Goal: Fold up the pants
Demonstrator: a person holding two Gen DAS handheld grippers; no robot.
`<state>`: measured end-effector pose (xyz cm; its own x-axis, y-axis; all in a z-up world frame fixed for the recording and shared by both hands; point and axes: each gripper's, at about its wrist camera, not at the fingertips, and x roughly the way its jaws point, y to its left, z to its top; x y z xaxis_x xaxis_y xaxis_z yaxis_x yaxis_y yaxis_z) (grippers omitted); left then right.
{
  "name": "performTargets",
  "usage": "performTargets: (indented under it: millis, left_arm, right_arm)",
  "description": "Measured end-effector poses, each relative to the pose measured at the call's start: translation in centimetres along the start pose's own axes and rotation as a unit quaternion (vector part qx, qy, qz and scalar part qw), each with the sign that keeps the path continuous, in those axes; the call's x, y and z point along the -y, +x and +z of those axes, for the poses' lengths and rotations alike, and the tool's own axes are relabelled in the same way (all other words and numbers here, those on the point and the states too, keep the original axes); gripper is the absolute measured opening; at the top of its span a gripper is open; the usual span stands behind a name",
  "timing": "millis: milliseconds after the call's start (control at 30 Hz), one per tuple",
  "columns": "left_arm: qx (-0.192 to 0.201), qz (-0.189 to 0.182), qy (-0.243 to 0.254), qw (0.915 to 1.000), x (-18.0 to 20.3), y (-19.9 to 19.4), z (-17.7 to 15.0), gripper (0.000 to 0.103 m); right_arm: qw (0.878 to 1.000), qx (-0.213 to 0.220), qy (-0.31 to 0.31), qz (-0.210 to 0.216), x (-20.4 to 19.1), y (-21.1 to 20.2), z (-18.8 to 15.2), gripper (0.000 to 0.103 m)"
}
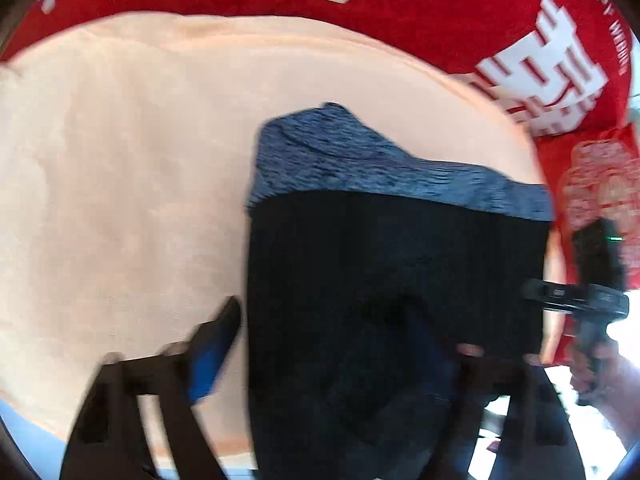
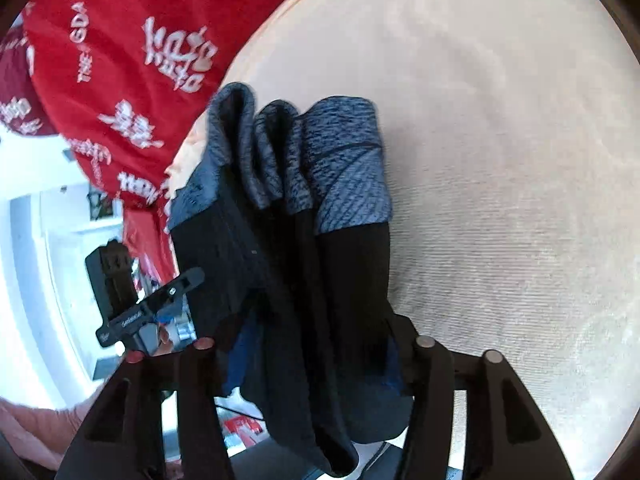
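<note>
The pants (image 1: 396,248) are black with a heathered blue-grey band, held up over a peach cloth surface (image 1: 120,160). In the left wrist view my left gripper (image 1: 320,340) has its fingers wide apart, the blue-padded left finger (image 1: 212,344) bare beside the fabric, the right one hidden behind it. In the right wrist view the pants (image 2: 304,240) hang in folds between the fingers of my right gripper (image 2: 312,344), bunched fabric filling the gap. The right gripper also shows in the left wrist view (image 1: 576,296) at the pants' right edge.
A red blanket with white lettering (image 1: 400,12) lies beyond the peach cloth and shows in the right wrist view (image 2: 120,60). A red printed bag (image 1: 596,176) stands at the right. A bright room lies off the edge (image 2: 40,260).
</note>
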<state>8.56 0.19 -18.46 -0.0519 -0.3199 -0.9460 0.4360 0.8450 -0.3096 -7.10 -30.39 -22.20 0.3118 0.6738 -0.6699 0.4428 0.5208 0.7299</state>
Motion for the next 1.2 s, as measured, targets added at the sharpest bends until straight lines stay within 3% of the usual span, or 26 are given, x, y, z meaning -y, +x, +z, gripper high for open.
performTargets:
  millis: [67,200,233,333,600,833,967,1200]
  left_arm:
    - [0.002,0.018,0.005,0.9998,0.3,-0.2,-0.1,0.093]
    - [0.013,0.068,0.031,0.9971,1.8,-1.8,-0.9,0.093]
    - [0.012,0.078,0.040,0.9961,1.9,-2.2,-1.1,0.094]
    - [0.015,0.100,0.071,0.9924,3.4,-4.0,-2.4,0.102]
    - [0.026,0.149,0.098,0.9837,8.0,-9.0,-4.9,0.102]
    - [0.024,0.187,0.100,0.9770,9.2,-12.2,-6.7,0.102]
    - [0.019,0.185,0.094,0.9781,9.5,-13.3,-6.8,0.102]
    - [0.020,0.185,0.108,0.9766,9.2,-15.1,-7.3,0.102]
  right_arm:
    - [0.999,0.009,-0.004,-0.034,-0.7,0.0,-0.1,0.072]
    - [0.995,0.025,-0.013,-0.100,-3.2,-0.6,-0.9,0.077]
    - [0.989,0.032,-0.022,-0.140,-4.0,-1.2,-1.4,0.081]
    - [0.976,0.058,-0.045,-0.206,-6.0,-2.9,-2.6,0.083]
    - [0.935,0.120,-0.072,-0.325,-12.2,-6.3,-7.2,0.088]
    - [0.916,0.116,-0.087,-0.374,-17.3,-5.5,-10.1,0.089]
    - [0.920,0.104,-0.080,-0.368,-18.7,-5.5,-11.6,0.089]
    - [0.914,0.104,-0.087,-0.382,-21.0,-5.4,-13.2,0.089]
